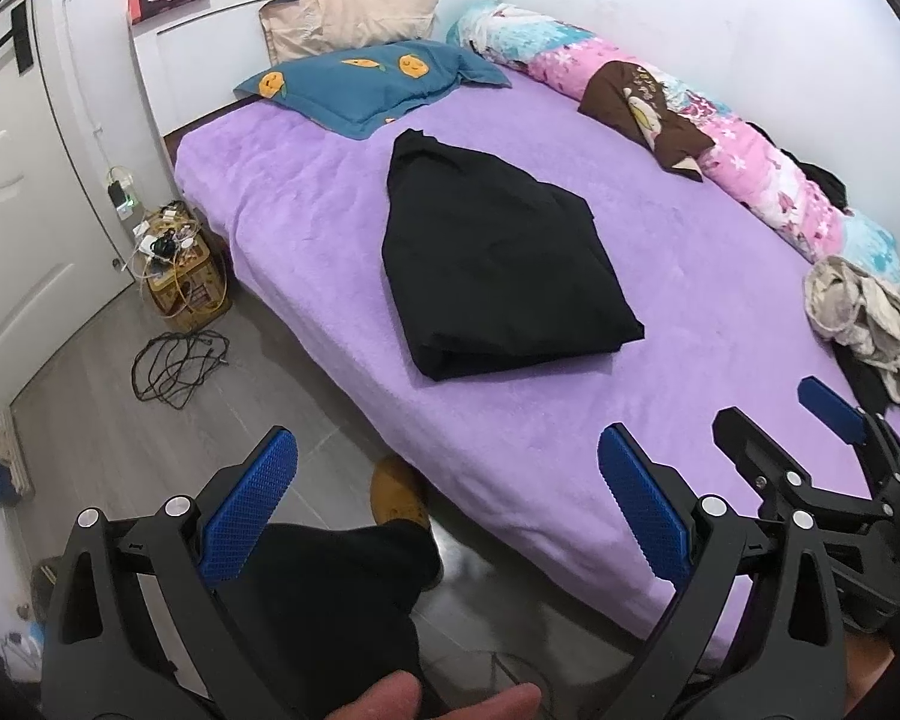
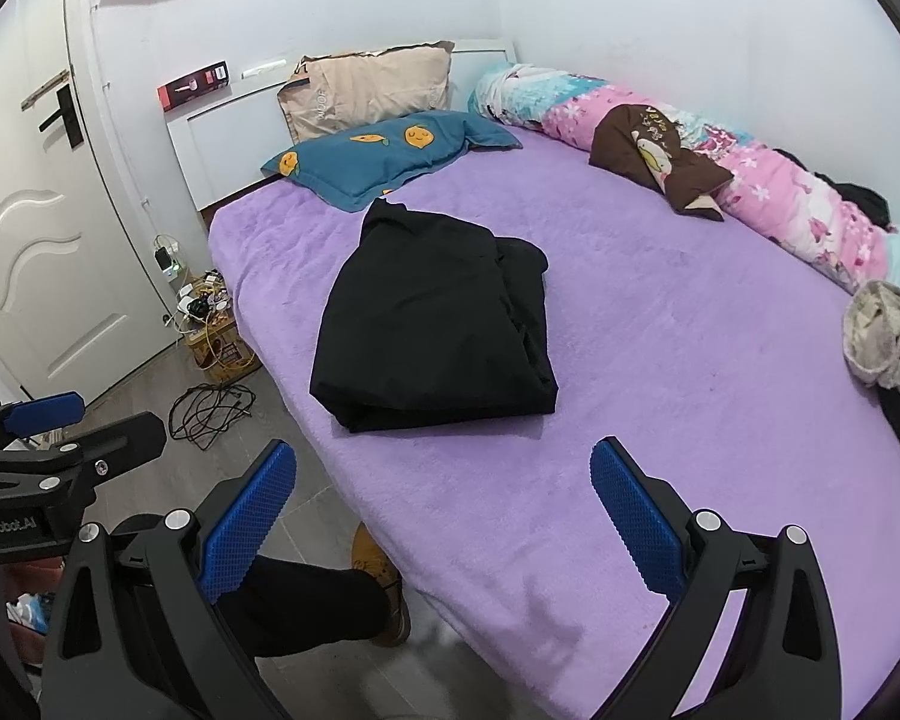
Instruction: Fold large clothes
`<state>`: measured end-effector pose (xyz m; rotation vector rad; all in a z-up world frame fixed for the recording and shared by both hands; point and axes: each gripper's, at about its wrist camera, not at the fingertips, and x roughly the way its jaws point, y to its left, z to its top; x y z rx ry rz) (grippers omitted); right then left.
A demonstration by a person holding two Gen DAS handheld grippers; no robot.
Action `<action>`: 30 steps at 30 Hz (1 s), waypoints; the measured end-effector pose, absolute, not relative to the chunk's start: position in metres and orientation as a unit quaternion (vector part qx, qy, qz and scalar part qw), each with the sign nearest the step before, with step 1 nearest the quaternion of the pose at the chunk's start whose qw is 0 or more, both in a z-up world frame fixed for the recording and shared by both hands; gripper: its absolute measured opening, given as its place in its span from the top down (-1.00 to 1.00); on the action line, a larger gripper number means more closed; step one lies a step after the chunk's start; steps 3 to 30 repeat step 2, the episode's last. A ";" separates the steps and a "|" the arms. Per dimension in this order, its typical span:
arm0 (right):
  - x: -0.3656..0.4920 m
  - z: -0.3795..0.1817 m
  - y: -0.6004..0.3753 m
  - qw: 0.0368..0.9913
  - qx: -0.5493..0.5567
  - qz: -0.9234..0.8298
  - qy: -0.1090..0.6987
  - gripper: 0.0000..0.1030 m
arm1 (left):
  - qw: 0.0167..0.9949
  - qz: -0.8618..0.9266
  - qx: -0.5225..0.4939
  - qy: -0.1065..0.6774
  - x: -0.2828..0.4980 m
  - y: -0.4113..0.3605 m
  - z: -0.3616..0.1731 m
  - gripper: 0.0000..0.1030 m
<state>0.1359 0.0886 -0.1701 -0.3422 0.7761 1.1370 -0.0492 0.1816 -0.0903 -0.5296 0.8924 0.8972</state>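
A black garment (image 1: 498, 258) (image 2: 438, 324) lies folded into a rough rectangle in the middle of the purple bed (image 1: 720, 312) (image 2: 690, 360). My left gripper (image 1: 444, 498) is open and empty, held back over the bed's near edge and the floor, well short of the garment. My right gripper (image 2: 444, 504) is also open and empty, above the near edge of the bed. In the left wrist view the right gripper (image 1: 780, 414) shows at the right, over the bed, and in the right wrist view the left gripper (image 2: 90, 414) shows at the left, over the floor.
A blue pillow (image 1: 372, 84) and a beige pillow (image 1: 354, 12) lie at the headboard. A rolled floral quilt (image 1: 768, 174) runs along the wall, with a heap of clothes (image 1: 864, 312) at its near end. Black cables (image 1: 180, 366) and a yellow crate (image 1: 186, 282) sit on the floor. A person's leg and shoe (image 1: 396, 498) stand by the bed.
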 end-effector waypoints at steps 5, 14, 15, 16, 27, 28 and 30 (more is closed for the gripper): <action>0.136 -0.170 0.088 0.758 -0.156 0.523 0.357 -0.88 | 0.774 0.415 -0.244 0.412 -0.050 0.182 -0.090 -0.88; 0.136 -0.170 0.088 0.758 -0.156 0.523 0.357 -0.88 | 0.774 0.415 -0.244 0.412 -0.050 0.182 -0.090 -0.88; 0.136 -0.170 0.088 0.758 -0.156 0.523 0.357 -0.88 | 0.774 0.415 -0.244 0.412 -0.050 0.182 -0.090 -0.88; 0.136 -0.170 0.088 0.758 -0.156 0.523 0.357 -0.88 | 0.774 0.415 -0.244 0.412 -0.050 0.182 -0.090 -0.88; 0.136 -0.170 0.088 0.758 -0.156 0.523 0.357 -0.88 | 0.774 0.415 -0.244 0.412 -0.050 0.182 -0.090 -0.88; 0.136 -0.170 0.088 0.758 -0.156 0.523 0.357 -0.88 | 0.774 0.415 -0.244 0.412 -0.050 0.182 -0.090 -0.88; 0.136 -0.170 0.088 0.758 -0.156 0.523 0.357 -0.88 | 0.774 0.415 -0.244 0.412 -0.050 0.182 -0.090 -0.88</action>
